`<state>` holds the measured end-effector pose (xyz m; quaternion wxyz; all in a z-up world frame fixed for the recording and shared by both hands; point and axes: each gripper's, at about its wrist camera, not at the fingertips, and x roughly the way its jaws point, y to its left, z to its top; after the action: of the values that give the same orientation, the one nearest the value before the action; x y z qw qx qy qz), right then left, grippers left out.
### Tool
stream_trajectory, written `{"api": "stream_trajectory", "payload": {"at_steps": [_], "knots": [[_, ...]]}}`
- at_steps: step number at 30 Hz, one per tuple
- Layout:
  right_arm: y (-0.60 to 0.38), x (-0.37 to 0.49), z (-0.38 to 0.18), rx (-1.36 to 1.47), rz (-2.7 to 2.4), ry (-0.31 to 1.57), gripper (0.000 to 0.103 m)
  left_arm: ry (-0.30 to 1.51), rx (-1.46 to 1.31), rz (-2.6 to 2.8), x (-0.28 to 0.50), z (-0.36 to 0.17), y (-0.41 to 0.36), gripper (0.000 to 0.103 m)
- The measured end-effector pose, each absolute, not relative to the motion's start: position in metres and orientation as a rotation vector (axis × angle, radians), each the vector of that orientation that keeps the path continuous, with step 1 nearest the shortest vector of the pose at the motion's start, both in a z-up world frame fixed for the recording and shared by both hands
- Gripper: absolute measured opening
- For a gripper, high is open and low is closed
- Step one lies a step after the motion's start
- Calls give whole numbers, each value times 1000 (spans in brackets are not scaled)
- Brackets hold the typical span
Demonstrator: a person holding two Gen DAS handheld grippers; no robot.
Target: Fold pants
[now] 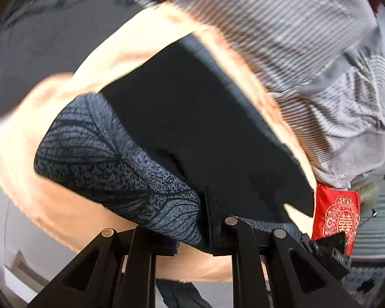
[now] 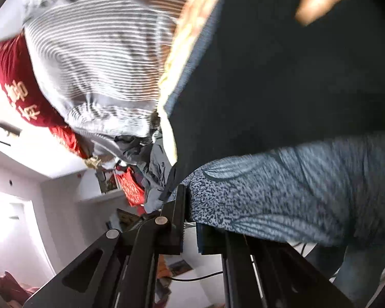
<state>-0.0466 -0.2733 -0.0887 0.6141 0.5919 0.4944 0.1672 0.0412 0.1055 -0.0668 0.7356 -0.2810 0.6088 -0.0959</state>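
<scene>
Clamping one pair of pants (image 1: 192,133) between them, the two claws stand pinched on its patterned edge: left claw (image 1: 213,220), right claw (image 2: 190,218). One striped garment (image 1: 308,38) lies beyond.

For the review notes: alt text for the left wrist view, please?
The left gripper is shut on the patterned grey-blue edge of the dark pants, which lie on a pale orange surface. A crumpled striped cloth lies beyond.

left hand-held gripper (image 1: 205,220): clamped on pants (image 1: 192,133) | surface: tan table (image 1: 64,205) | right: striped cloth (image 1: 308,51)
</scene>
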Motion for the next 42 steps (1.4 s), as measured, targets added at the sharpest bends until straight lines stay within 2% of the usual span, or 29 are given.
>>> {"api": "stream_trajectory", "payload": {"at_steps": [4, 7, 10, 17, 21, 23, 24, 26, 28, 30, 31, 34, 38, 39, 42], "knots": [[-290, 9, -75, 1304, 432, 1156, 7, 1292, -606, -238, 96, -50, 86, 17], [-302, 59, -86, 1285, 432, 1201, 7, 1276, -630, -243, 143, -58, 76, 17], [-309, 106, -108, 1278, 417, 1248, 7, 1290, -583, -209, 192, -83, 60, 17], [-319, 188, -175, 1195, 338, 1371, 8, 1380, -489, -72, 248, -150, 34, 18], [-320, 200, -202, 1197, 313, 1421, 8, 1409, -502, -74, 251, -146, 35, 21], [-323, 197, -206, 1215, 311, 1424, 8, 1380, -424, -47, 245, -127, 36, 42], [-325, 196, -208, 1226, 312, 1427, 7, 1345, -382, -16, 241, -114, 40, 63], [-326, 197, -208, 1242, 318, 1439, 8, 1289, -331, 25, 235, -93, 48, 67], [-326, 198, -195, 1186, 350, 1443, 18, 1294, -274, 47, 232, -85, 51, 67], [-322, 195, -169, 1077, 397, 1414, 55, 1310, -216, 44, 230, -88, 42, 67], [-318, 190, -152, 1021, 429, 1381, 60, 1322, -187, 32, 229, -95, 32, 67], [-306, 176, -129, 896, 495, 1386, 62, 1363, -180, -7, 228, -122, 4, 67], [-308, 168, -153, 704, 346, 1515, 61, 1396, -62, 58, 231, -157, -29, 67], [-313, 167, -157, 726, 335, 1513, 55, 1389, -32, 76, 231, -161, -34, 67], [-329, 156, -137, 788, 329, 1437, 56, 1387, 38, 56, 228, -153, -45, 67]]}}
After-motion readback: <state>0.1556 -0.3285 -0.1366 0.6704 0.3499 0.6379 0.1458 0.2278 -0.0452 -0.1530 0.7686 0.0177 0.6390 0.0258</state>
